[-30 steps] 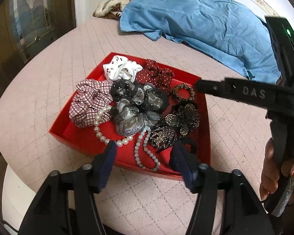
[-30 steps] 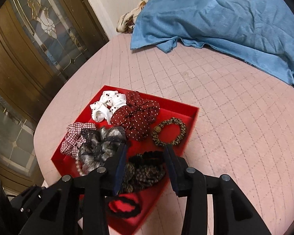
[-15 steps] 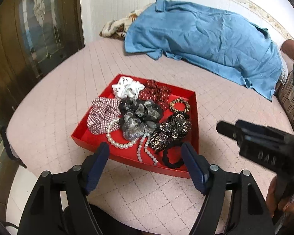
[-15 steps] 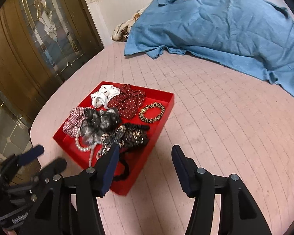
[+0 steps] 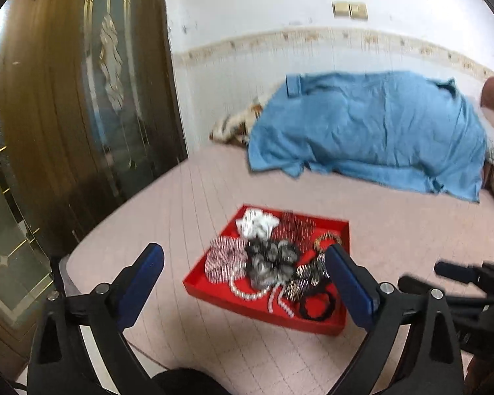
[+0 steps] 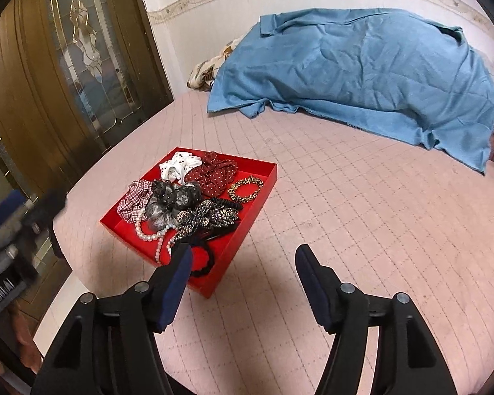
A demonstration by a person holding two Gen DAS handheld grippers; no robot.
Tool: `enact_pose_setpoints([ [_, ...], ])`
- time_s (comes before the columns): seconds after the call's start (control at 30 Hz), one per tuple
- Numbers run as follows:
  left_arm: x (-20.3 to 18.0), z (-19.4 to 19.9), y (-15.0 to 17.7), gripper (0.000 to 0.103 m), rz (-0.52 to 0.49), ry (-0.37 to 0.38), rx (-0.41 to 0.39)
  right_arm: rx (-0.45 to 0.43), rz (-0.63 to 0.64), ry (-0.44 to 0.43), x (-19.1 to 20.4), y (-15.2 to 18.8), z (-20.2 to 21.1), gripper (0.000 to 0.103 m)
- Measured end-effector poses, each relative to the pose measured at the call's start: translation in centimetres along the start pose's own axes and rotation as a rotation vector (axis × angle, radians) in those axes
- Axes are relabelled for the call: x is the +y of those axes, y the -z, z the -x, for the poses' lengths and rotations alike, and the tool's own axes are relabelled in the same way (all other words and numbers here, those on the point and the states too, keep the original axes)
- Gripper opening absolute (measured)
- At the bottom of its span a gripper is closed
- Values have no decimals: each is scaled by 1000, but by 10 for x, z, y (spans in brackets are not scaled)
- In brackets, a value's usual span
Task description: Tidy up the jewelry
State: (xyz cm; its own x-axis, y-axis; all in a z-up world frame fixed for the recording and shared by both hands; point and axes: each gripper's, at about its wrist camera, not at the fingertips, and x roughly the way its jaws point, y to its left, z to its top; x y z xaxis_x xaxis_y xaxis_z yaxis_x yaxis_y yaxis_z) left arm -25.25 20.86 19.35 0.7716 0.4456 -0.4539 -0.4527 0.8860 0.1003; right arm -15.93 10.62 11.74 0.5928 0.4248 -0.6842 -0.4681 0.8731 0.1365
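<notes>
Both grippers hung above the pink quilted bed, short of the red tray, and gripped nothing. The left gripper had its blue-padded jaws spread wide, framing the tray from the near side; the right gripper was likewise released, its left finger crossing the tray's near corner while the other stood over bare quilt.

The left wrist view was smeared by motion, so the tray's contents there read only as blurs, and the right gripper's black frame was cut off at that picture's right edge. In the right wrist view, the left finger hid part of a black hair tie.

The tray held the jewelry: a pearl strand, a beaded flower clip, a leopard-print band, and scrunchies in plaid, white, red polka-dot and grey. A blue cloth lay heaped well beyond, by the wall; a wooden door with glass panels stood to the left.
</notes>
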Motion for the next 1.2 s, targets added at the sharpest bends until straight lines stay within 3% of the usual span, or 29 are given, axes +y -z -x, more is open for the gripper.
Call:
enact_pose_setpoints([
  [0.33, 4, 32, -2, 103, 69, -67, -82, -67, 40, 30, 9, 23, 33, 74],
  [0.4, 4, 36, -2, 103, 84, -48, -86, -71, 42, 25, 9, 25, 36, 76],
  [0.83, -12, 36, 5, 103, 22, -39, -20, -67, 50, 26, 14, 37, 40, 79],
  [1.2, -7, 18, 11, 103, 55, -8, 60, -45, 36, 44, 11, 38, 29, 80],
])
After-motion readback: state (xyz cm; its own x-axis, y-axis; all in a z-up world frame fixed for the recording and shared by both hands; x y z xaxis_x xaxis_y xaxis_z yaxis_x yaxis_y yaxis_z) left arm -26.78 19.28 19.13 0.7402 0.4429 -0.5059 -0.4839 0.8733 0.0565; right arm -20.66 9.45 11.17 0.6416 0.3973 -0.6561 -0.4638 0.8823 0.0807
